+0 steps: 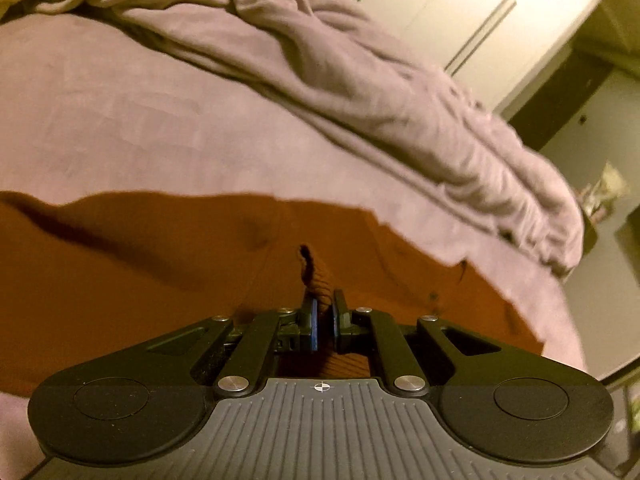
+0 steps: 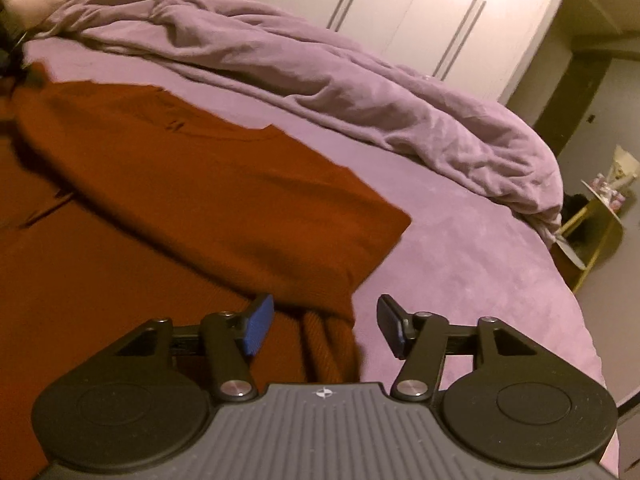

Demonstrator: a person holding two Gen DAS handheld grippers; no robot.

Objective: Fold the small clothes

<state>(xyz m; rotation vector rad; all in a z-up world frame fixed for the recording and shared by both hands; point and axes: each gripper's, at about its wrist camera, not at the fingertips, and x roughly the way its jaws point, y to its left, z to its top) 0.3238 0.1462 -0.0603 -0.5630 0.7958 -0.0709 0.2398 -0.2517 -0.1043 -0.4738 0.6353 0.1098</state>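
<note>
We see the left gripper (image 1: pixel 324 316) pinching the sweater (image 1: pixel 160 272); the right gripper (image 2: pixel 326 326) spread over its hem, bare bed (image 2: pixel 460 264) rightward.

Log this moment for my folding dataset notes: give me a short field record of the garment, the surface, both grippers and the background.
garment: rust-orange knit top, lying partly folded on the bed
surface: purple bedsheet
bedding: bunched purple duvet beyond the garment
left gripper: shut on a ribbed fold of the garment
right gripper: open, jaws wide apart over the garment's ribbed edge, gripping nothing
background: white wardrobe doors; small side table at the far right
</note>
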